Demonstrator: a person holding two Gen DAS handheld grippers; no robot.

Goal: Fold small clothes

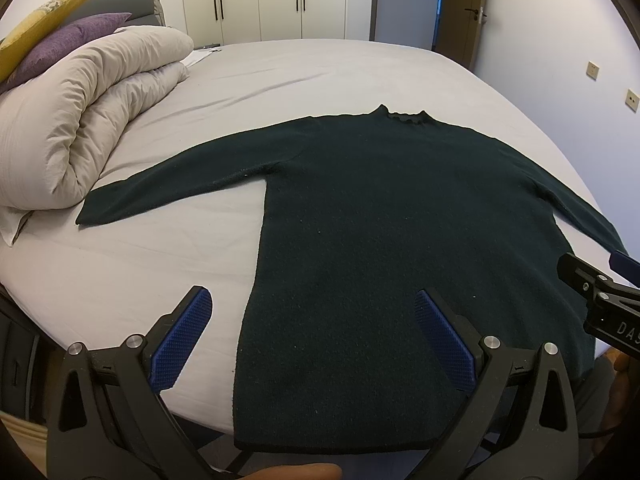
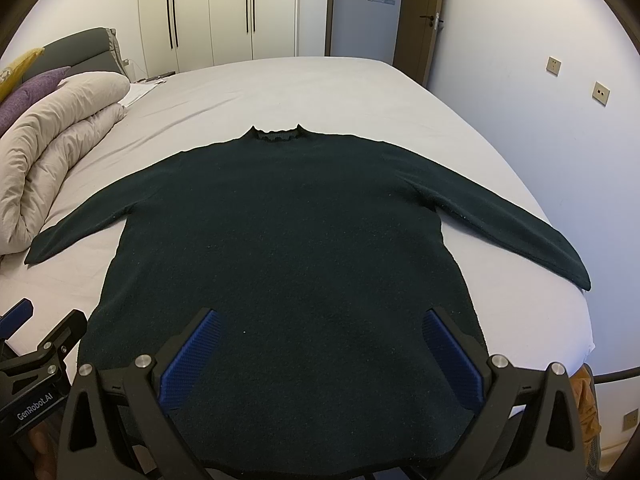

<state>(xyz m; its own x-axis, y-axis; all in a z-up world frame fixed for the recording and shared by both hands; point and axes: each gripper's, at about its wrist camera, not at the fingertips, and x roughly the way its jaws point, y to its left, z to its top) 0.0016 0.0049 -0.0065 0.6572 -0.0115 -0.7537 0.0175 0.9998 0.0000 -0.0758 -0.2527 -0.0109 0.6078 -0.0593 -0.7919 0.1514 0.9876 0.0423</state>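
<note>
Two claws up and both spread wide, nothing between the pads. The dark green sweater [image 2: 288, 240] lies flat on the bed [image 2: 320, 92], front down or up I can't tell, collar [image 2: 277, 134] at the far end, hem nearest me and hanging just over the mattress edge. My right gripper [image 2: 318, 354] hovers over the lower middle of the body — both blue pads sit above the knit, not touching it that I can see. My left gripper [image 1: 310, 338] straddles the sweater's left side edge: one pad over bare sheet, the other over the fabric. Left sleeve [image 1: 172, 184] stretches out toward the rolled duvet [image 1: 80, 120], its cuff just beside it; right sleeve [image 2: 512, 232] angles toward the bed's right edge — cuff near the corner. Purple cushion [image 1: 68, 40] rests up on the duvet.
</note>
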